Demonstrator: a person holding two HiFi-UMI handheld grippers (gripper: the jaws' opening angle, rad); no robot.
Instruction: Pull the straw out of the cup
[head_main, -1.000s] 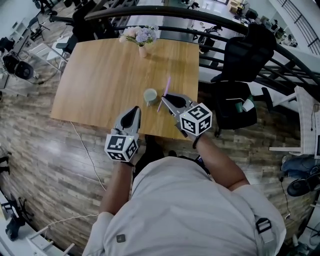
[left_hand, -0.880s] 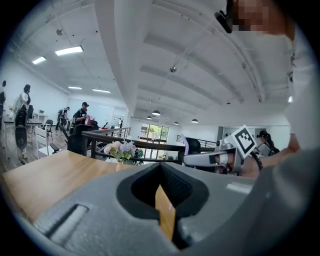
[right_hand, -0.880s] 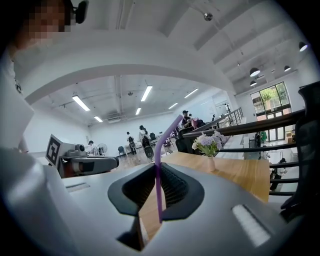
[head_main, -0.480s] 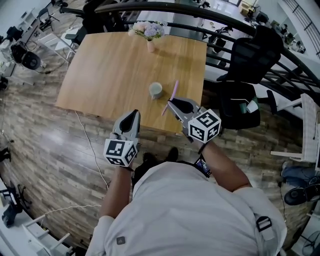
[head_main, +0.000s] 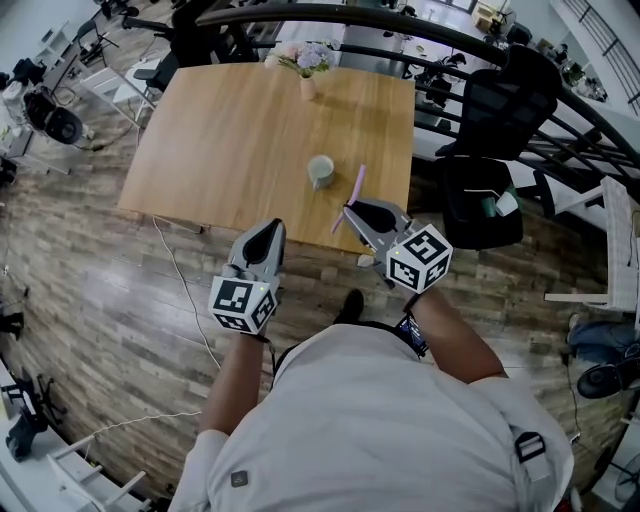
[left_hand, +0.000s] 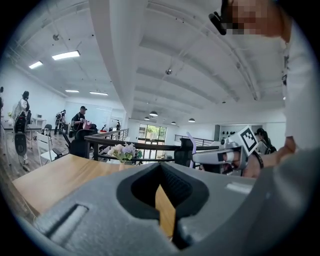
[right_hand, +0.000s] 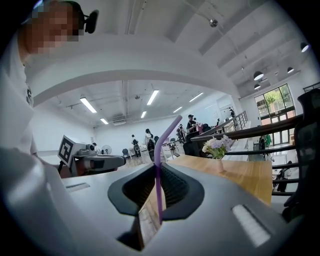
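A pale cup (head_main: 320, 170) stands upright on the wooden table (head_main: 230, 130), near its front edge. The purple straw (head_main: 352, 195) is out of the cup and slants up to the right of it, pinched at its lower end by my right gripper (head_main: 349, 211). In the right gripper view the straw (right_hand: 159, 150) runs up between the jaws of the right gripper (right_hand: 159, 172), its bent tip at the top. My left gripper (head_main: 272, 227) hangs over the floor, short of the table's edge, with its jaws together and nothing in them. In the left gripper view, the left gripper (left_hand: 161, 172) shows only table wood through its slit.
A small vase of flowers (head_main: 308, 68) stands at the table's far edge. A black office chair (head_main: 480, 195) sits right of the table, and a dark railing (head_main: 400, 25) curves behind it. A cable (head_main: 175, 290) trails over the wood floor at the left.
My right gripper has drawn the straw back and to the right, farther from the cup. Both grippers have pulled back toward the table's front edge.
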